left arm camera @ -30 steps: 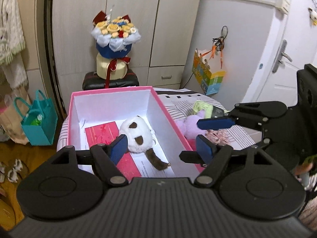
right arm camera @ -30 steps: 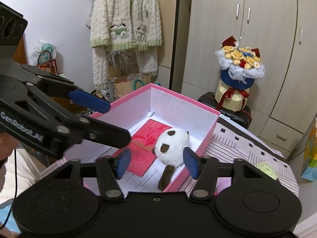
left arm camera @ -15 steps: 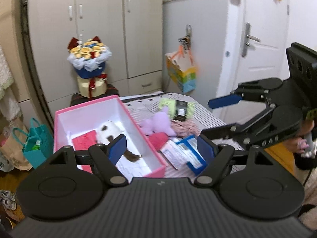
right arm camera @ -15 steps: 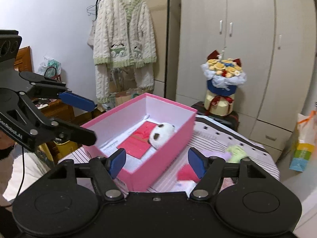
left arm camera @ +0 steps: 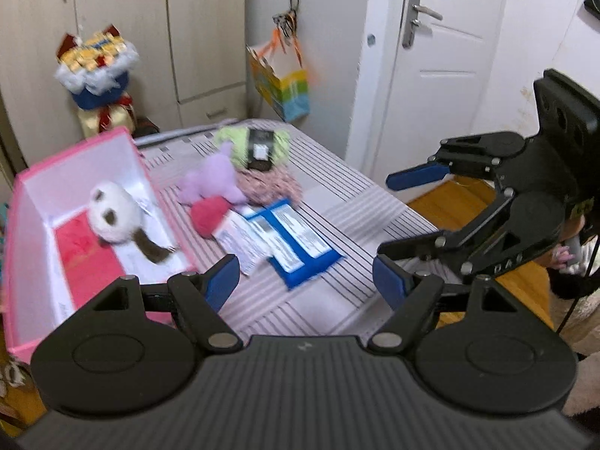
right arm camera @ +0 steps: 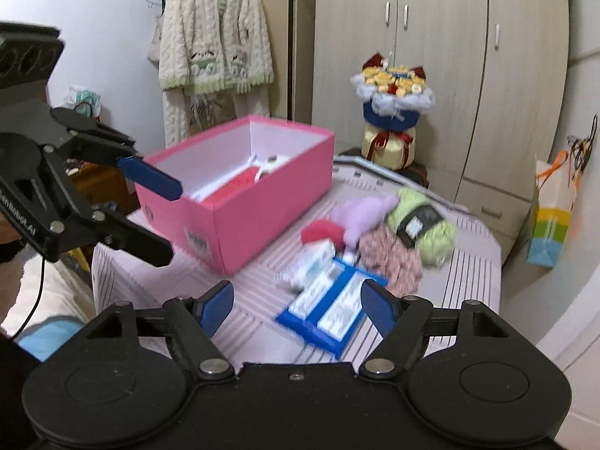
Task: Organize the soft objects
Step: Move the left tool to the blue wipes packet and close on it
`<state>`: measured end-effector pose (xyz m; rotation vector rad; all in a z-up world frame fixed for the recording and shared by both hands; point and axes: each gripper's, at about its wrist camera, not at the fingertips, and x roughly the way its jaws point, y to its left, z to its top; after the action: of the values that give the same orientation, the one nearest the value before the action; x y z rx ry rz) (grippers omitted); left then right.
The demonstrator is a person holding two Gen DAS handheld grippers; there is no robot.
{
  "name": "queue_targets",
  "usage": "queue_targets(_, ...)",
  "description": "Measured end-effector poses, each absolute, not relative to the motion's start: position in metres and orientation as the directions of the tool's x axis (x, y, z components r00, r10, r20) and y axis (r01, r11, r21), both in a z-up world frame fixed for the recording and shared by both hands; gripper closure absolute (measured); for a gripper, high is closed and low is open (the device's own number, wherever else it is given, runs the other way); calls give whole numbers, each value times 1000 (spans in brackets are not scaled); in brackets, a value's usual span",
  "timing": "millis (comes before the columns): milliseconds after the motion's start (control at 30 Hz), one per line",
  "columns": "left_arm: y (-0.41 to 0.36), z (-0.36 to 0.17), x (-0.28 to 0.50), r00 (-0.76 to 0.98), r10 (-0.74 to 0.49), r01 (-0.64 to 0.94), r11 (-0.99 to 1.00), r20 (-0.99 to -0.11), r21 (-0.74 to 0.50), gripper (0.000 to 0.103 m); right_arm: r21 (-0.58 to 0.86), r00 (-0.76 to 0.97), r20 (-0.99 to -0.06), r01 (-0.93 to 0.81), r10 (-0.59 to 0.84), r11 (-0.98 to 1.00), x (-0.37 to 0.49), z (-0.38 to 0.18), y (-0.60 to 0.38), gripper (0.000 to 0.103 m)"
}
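Partial lettering shows on the left gripper, ending "obot.AI". My right gripper is opening, nothing gripped; blue pack lies just beyond its fingers. Left's fingers apart, empty, pack ahead. Fluffy panda sits in the pink box, far left.
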<state>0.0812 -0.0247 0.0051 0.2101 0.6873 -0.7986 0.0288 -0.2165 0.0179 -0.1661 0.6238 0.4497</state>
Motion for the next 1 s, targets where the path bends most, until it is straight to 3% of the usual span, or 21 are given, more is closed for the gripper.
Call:
queue_targets(367,-54,-47,104,423,-579,662,723,-697,-199,29,-1,653,-657,-501,377,866,34,-38,-228,19)
queue_targets(667,-71,-87,130,498,-538,577,791,-680,-203,29,6,673,-629,-496,389,868,58,-90,-231,19)
queue_targets(833,-91,-104,145,570,-459,535,837,-682,-116,29,-19,694,-609,-497,384,867,77,-103,-242,18)
queue_targets(1000,-90,-116,160,502,-498,505,832,-707,-228,31,-48,697,-584,-540,415,840,81,-106,-237,17)
